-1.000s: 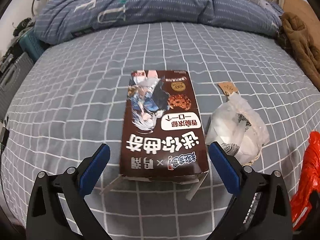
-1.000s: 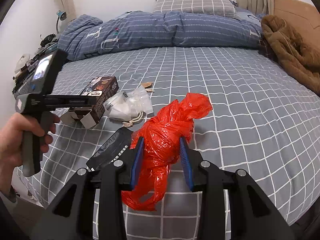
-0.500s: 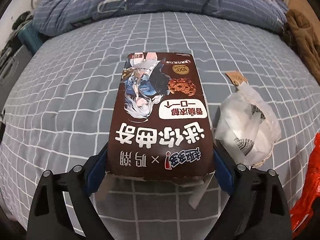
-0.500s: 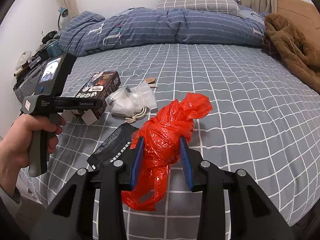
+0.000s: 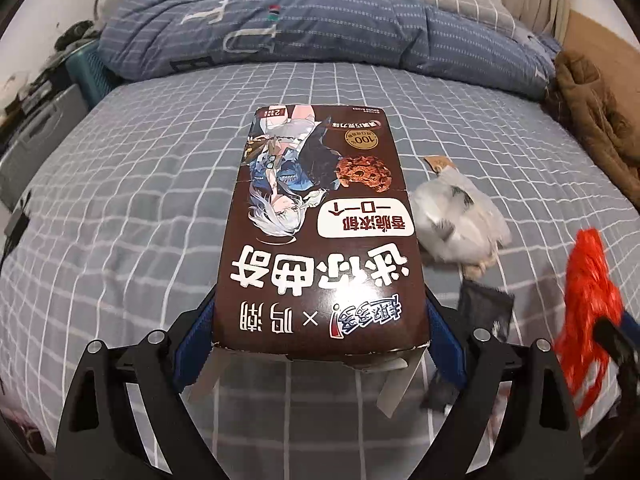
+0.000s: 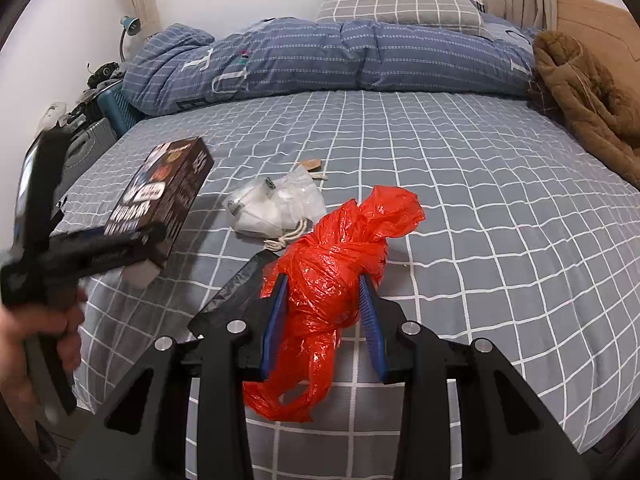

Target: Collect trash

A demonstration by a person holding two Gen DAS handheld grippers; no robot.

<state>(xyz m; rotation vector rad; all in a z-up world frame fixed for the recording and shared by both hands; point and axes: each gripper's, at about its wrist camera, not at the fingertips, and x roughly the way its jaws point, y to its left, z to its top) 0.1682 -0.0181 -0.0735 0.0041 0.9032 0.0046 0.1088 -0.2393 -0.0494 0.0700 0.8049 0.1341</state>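
The left tongs [image 5: 320,344] hold the brown box [image 5: 320,232] up off the bed [image 6: 480,200]. The right tongs [image 6: 323,320] squeeze the red bag [image 6: 332,272].

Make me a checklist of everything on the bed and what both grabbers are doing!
Surface: grey checked bed sheet.
Job's things: brown cookie box lifted off the sheet; red plastic bag; white plastic bag; black wrapper; small paper tag.
Clutter: brown coat, blue duvet.
Grippers: left gripper clamped on the cookie box; right gripper clamped on the red plastic bag.
Cables: nothing seen.
Surroundings: pillow, desk lamp.
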